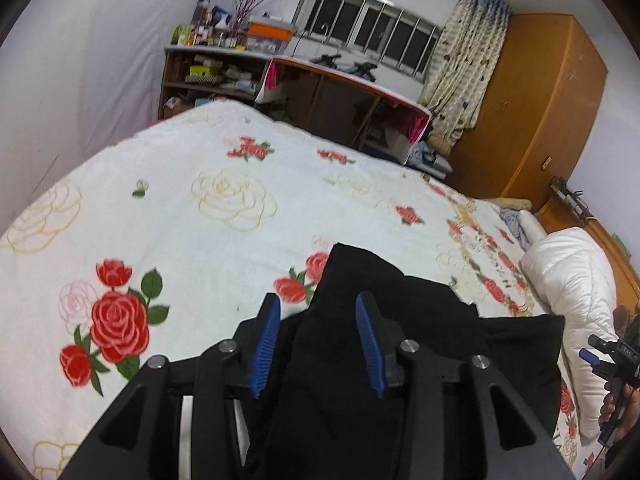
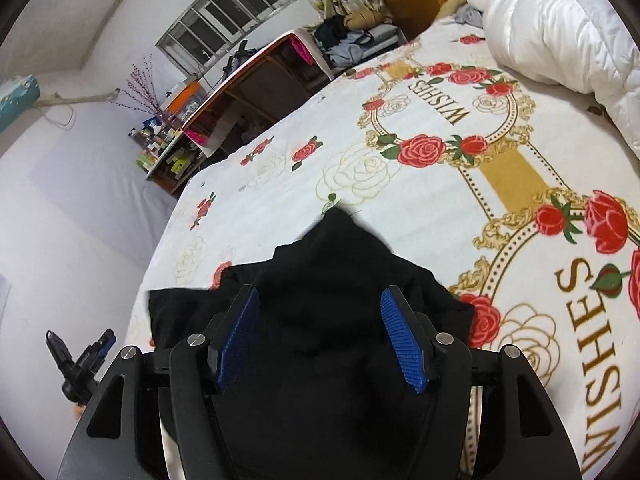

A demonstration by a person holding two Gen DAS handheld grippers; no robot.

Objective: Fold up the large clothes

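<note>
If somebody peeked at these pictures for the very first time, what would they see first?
Probably the black garment, a dark heap on the near part of the bed, with the right gripper and the left gripper both open above it. Next come the big red roses on the white bedspread and the gold word WISHES at the right. A puffy white duvet lies bundled at the far right.

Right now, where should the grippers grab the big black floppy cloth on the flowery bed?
Probably its near edge, one gripper toward each side, approaching from the bedside: the black cloth garment lies bunched between both open grippers, left gripper and right gripper.
</note>
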